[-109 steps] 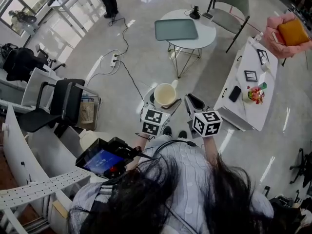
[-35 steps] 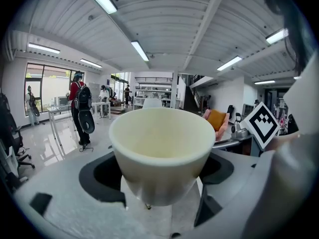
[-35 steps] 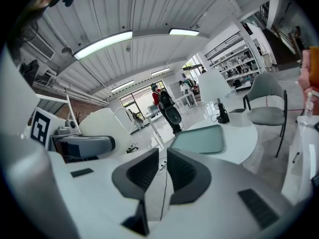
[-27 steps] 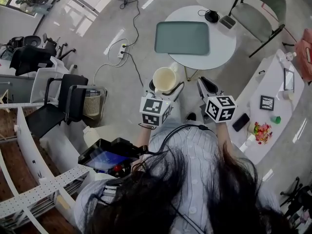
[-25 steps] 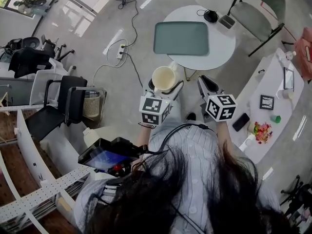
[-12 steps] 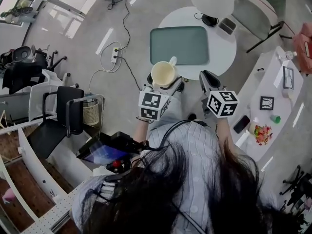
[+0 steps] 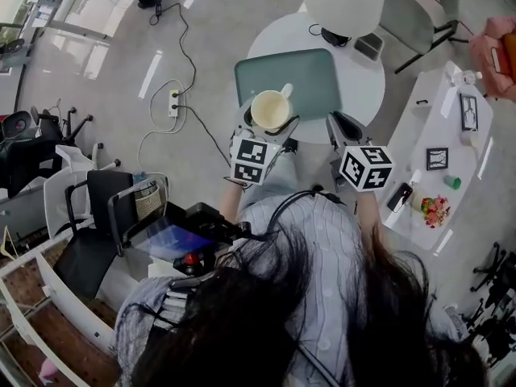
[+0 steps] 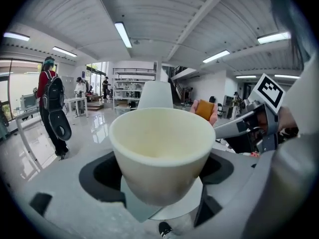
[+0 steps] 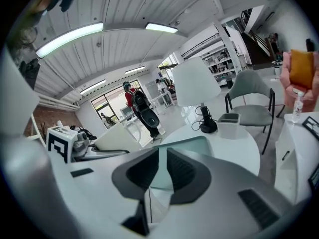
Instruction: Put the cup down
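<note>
green tray [image 7: 310, 77] on round table [image 7: 364, 87] | white lamp [image 7: 345, 2] | grey chair [image 7: 407, 18]

No readable text, no legible labels, brands, numbers or signs anywhere

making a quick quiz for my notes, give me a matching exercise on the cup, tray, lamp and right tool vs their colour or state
Things:
1. cup
2. tray
3. lamp
4. right tool

Colour or state:
a. grey-green, lying flat on the round table
b. empty, jaws close together
c. cream, gripped by the left tool
d. white shade, standing at the table's far side

Pairs: 1-c, 2-a, 3-d, 4-b
</note>
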